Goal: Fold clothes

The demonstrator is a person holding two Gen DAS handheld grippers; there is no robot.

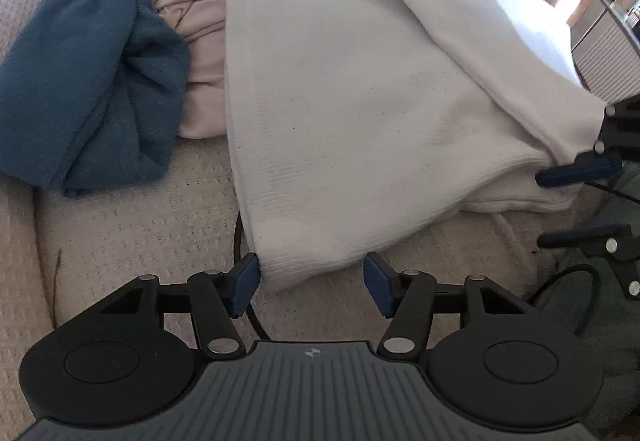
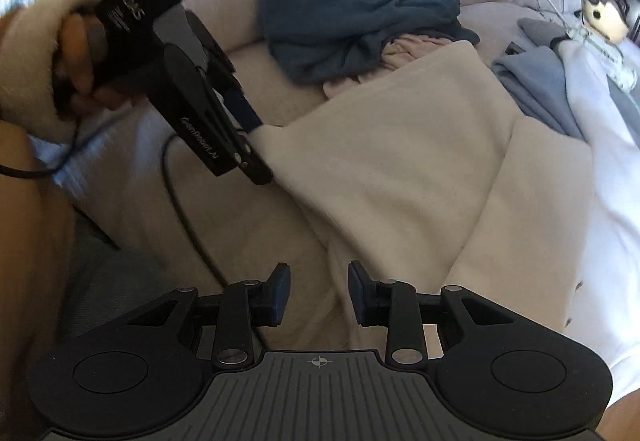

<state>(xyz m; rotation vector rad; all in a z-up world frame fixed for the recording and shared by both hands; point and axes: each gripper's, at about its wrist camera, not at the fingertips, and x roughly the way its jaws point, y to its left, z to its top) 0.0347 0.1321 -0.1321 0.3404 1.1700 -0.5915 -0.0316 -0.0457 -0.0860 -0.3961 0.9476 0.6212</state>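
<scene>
Left gripper (image 1: 310, 283) is hovering, jaws apart, around the near corner of the cream knit garment (image 1: 360, 101) on the sofa (image 1: 120, 241). Right gripper (image 2: 319, 291) is open at the other corner. Farther back, a crumpled blue fleece garment (image 1: 80, 81) is waiting.

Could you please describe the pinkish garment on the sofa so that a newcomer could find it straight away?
Start at the large cream garment spread over the sofa. Along its far left edge a crumpled heap pokes out from under it: that is the pink garment. It is wedged between the cream cloth and the dark blue garment, and is the only pale pink piece.
</scene>
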